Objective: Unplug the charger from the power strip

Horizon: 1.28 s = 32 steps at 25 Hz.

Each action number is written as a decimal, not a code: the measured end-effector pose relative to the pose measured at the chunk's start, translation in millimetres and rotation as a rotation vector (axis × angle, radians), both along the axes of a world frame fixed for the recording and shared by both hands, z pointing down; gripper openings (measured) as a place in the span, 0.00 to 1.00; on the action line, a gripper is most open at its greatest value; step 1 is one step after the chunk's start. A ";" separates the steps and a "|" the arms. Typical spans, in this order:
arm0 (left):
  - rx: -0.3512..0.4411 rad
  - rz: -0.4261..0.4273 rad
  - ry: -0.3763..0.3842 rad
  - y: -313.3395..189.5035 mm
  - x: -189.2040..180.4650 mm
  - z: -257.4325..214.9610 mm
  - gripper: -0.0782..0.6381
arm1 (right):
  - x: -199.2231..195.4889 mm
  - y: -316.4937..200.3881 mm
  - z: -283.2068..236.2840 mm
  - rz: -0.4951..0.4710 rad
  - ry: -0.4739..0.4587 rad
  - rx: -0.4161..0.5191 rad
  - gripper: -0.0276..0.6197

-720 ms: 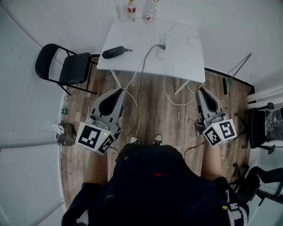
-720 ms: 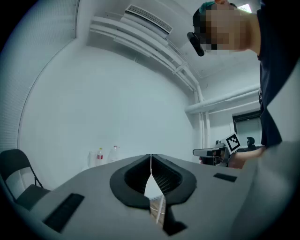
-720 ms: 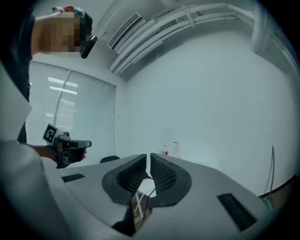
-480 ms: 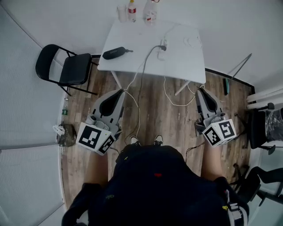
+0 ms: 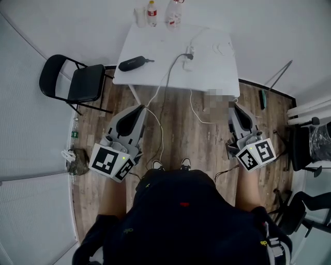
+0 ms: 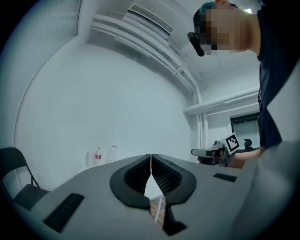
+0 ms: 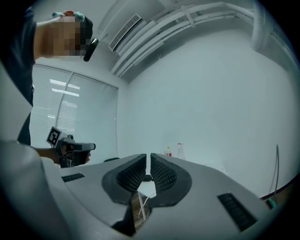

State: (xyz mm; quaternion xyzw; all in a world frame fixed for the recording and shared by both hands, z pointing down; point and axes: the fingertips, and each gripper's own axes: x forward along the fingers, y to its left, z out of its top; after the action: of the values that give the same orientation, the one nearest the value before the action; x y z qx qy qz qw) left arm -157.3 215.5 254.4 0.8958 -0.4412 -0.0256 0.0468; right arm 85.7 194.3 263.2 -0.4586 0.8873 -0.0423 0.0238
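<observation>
On the white table [image 5: 155, 72], far ahead of me, lies a white power strip [image 5: 191, 49]. A dark charger plug [image 5: 187, 56] sits in it, and its grey cable [image 5: 166, 83] runs off the table's front edge to the floor. My left gripper [image 5: 139, 107] is held level over the wooden floor, well short of the table, its jaws shut and empty [image 6: 151, 159]. My right gripper [image 5: 234, 106] is likewise level and short of the table, shut on nothing [image 7: 146, 160]. Both are far from the strip.
A black case [image 5: 132, 63] lies on the table's left part, with bottles [image 5: 151, 10] at its far edge and a coiled white cable [image 5: 223, 47] to the right. A black folding chair [image 5: 72, 83] stands to the left. Cables trail across the floor [image 5: 160, 140].
</observation>
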 end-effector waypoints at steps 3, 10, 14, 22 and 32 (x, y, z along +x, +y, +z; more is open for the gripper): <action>-0.004 0.016 0.007 -0.9 -4.3 2.6 0.14 | -4.6 1.7 6.0 0.017 0.013 -0.024 0.11; -0.032 0.058 0.028 -2.0 -20.0 21.2 0.14 | -22.7 10.7 13.2 0.051 0.036 -0.045 0.11; -0.050 0.081 0.033 0.0 -23.2 31.8 0.14 | -28.0 22.4 24.7 0.070 0.057 -0.065 0.11; -0.085 0.081 0.033 -16.9 -13.6 46.2 0.14 | -19.0 2.7 39.4 0.063 0.051 -0.097 0.11; -0.098 0.037 -0.016 -83.7 53.7 53.2 0.14 | 39.5 -79.5 51.9 -0.002 0.015 -0.107 0.11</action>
State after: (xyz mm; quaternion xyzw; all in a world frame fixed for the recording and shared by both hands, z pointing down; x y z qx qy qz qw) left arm -103.6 131.9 307.6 0.9008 -0.4254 0.0039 0.0874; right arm 125.2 114.8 315.1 -0.4589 0.8843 -0.0863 -0.0077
